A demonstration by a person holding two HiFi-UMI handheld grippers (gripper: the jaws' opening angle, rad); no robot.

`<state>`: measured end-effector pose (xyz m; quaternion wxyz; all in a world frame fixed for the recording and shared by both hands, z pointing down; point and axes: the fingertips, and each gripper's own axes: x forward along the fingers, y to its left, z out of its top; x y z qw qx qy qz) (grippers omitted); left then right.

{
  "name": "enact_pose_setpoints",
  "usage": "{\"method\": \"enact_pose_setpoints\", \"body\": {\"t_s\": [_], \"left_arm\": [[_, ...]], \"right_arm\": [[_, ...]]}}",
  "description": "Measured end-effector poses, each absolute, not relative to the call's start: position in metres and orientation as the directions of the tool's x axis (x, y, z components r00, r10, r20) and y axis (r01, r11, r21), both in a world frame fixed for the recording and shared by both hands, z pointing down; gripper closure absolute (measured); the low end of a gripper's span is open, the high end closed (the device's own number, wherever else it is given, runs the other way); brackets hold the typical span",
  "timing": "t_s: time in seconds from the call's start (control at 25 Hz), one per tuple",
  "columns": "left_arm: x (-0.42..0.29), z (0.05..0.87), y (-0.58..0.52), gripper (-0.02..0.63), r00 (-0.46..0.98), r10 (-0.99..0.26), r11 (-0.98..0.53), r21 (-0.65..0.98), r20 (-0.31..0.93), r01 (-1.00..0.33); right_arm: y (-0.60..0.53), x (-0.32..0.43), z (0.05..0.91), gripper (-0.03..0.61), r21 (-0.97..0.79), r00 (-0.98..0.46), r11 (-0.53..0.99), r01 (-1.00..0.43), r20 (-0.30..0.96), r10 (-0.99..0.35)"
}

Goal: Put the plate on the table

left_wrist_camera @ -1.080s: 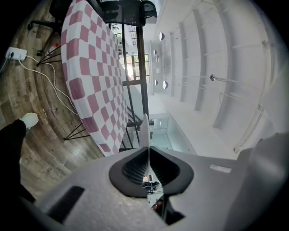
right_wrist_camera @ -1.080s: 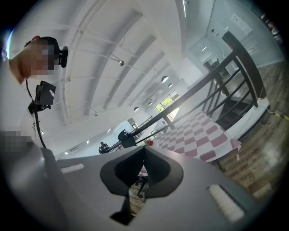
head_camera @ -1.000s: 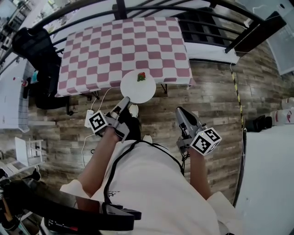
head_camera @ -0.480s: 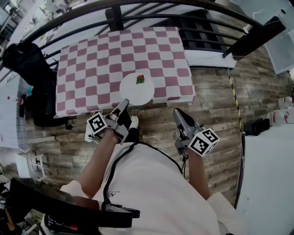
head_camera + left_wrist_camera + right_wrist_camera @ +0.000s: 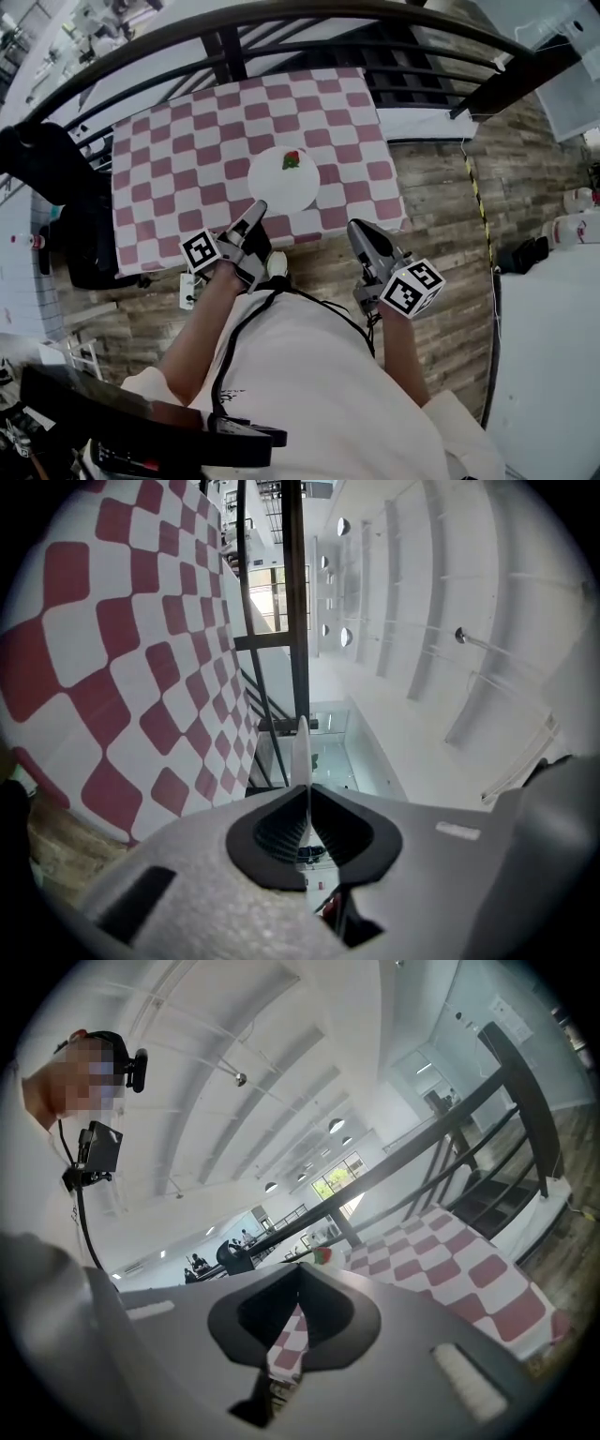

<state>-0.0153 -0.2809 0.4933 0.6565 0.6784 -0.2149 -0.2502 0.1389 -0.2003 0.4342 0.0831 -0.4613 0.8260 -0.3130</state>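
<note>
A round white plate [image 5: 283, 180] carries a small red and green piece of food [image 5: 292, 160] and hangs over the near half of the pink-and-white checked table [image 5: 187, 141]. My left gripper [image 5: 256, 208] is shut on the plate's near rim. In the left gripper view the plate [image 5: 302, 747] shows edge-on, pinched between the jaws, with the checked cloth [image 5: 112, 667] to the left. Whether the plate touches the cloth I cannot tell. My right gripper [image 5: 356, 228] hangs shut and empty just off the table's near edge, to the right of the plate.
A dark metal railing [image 5: 281, 19] runs behind the table. A black bag or chair [image 5: 47, 159] stands at the table's left end. Wood-look floor [image 5: 441, 187] lies to the right, with a white counter [image 5: 544, 375] at the far right.
The plate in my left gripper has moved forward, from in front of the table's near edge to over the checked cloth. Both grippers have come closer to the table.
</note>
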Motion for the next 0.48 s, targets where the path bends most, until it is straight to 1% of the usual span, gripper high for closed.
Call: {"method": "enact_pose_setpoints", "body": {"t_s": [0.48], "left_arm": [[-0.024, 0.507, -0.357, 0.595, 0.815, -0.578, -0.021, 0.998, -0.055, 0.052]], "right_arm": [[-0.274, 0.117, 0.440, 0.574, -0.585, -0.534, 0.344, -0.735, 0.186, -0.825]]}}
